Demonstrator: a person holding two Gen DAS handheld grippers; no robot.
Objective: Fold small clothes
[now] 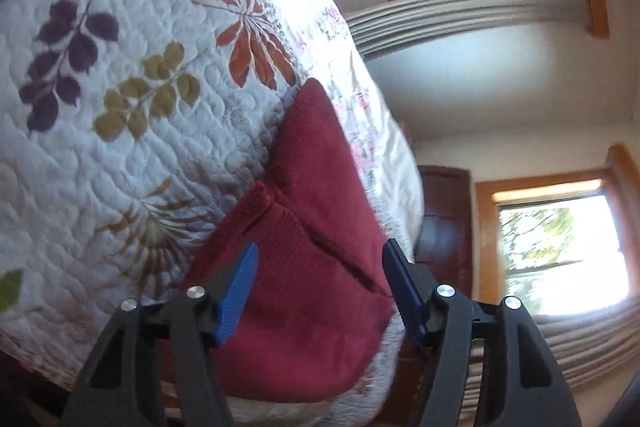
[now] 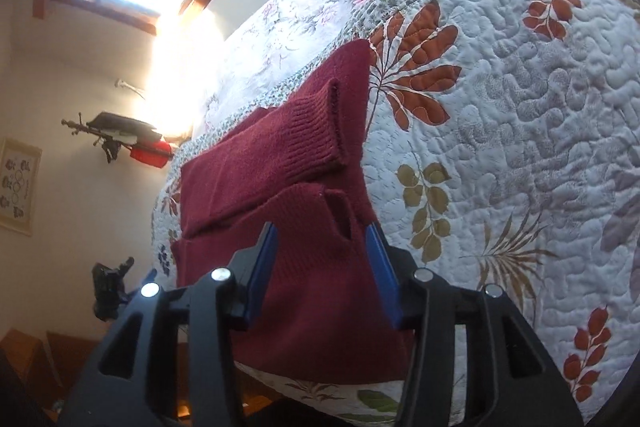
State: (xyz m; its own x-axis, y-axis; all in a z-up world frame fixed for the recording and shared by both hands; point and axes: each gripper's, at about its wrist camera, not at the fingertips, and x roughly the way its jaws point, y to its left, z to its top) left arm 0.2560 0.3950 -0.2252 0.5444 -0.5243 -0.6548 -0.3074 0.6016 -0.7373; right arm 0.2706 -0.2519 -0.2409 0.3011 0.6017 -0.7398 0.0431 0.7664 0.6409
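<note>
Both claws spread wide, holding nothing: left gripper [image 1: 318, 285], right gripper [image 2: 322, 273] over maroon sweater [image 2: 280, 179] on quilt [image 2: 500, 107]; pinch near hem corners evenly, fold toward sleeves.

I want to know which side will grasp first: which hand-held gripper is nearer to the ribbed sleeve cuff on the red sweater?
Right, probably. The right hand-held gripper is open, with the sleeve cuff just ahead. The left hand-held gripper is open over the red sweater; its view shows no cuff.

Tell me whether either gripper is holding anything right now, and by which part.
Nothing is held. The left gripper and right gripper both stand open over the near end of the dark red knitted sweater, which lies on the leaf-patterned quilt.
</note>
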